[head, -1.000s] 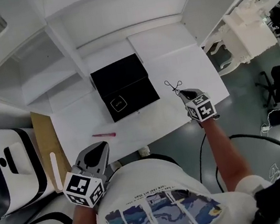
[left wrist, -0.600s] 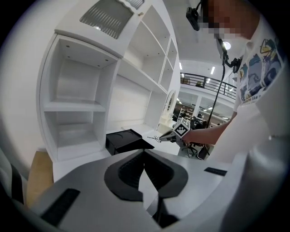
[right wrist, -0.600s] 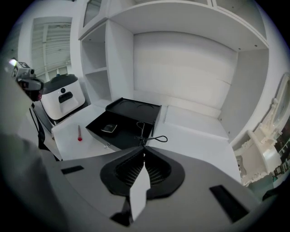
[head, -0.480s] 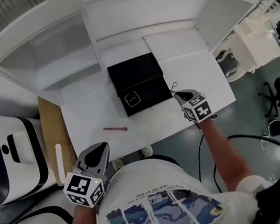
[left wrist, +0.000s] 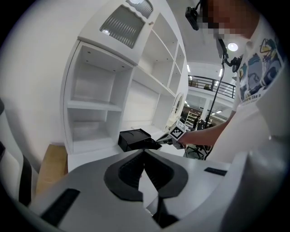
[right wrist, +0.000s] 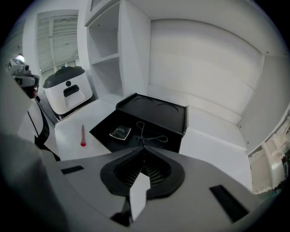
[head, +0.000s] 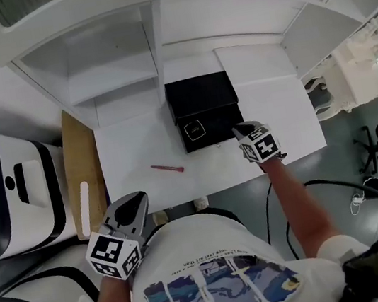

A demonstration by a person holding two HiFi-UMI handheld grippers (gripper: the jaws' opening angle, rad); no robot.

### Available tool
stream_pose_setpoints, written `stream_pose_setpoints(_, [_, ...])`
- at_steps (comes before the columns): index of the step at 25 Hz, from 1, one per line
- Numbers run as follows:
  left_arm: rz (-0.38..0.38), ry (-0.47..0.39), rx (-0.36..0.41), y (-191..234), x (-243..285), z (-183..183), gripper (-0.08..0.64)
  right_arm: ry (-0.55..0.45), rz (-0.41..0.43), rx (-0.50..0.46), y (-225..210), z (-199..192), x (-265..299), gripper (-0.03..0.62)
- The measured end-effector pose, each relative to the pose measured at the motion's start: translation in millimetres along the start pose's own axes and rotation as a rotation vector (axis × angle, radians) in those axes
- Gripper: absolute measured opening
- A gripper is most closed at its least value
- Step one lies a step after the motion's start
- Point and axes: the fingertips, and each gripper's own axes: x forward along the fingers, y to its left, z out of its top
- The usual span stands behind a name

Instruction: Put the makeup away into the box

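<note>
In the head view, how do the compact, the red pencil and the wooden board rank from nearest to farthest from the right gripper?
1. Compact, inside the black box, just left of the right gripper.
2. Red pencil, farther left.
3. Wooden board, far left.

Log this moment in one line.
right gripper: shut on wire-loop tool, at black box | left gripper: shut, empty | red pencil: on table
</note>
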Motion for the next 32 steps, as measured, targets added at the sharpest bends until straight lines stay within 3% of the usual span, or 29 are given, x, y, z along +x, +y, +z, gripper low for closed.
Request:
stream_pose_setpoints(17, [0.100, -0.006, -0.058, 16, -26, -15, 0.014, 0.098, 0.016, -0.019, 13, 10, 67, 0.032])
stream_pose_setpoints(32, [0.138, -0.013, -0.087, 11, -23, -17, 0.014, 0.237, 0.005, -0.037, 11, 5, 79, 0.032])
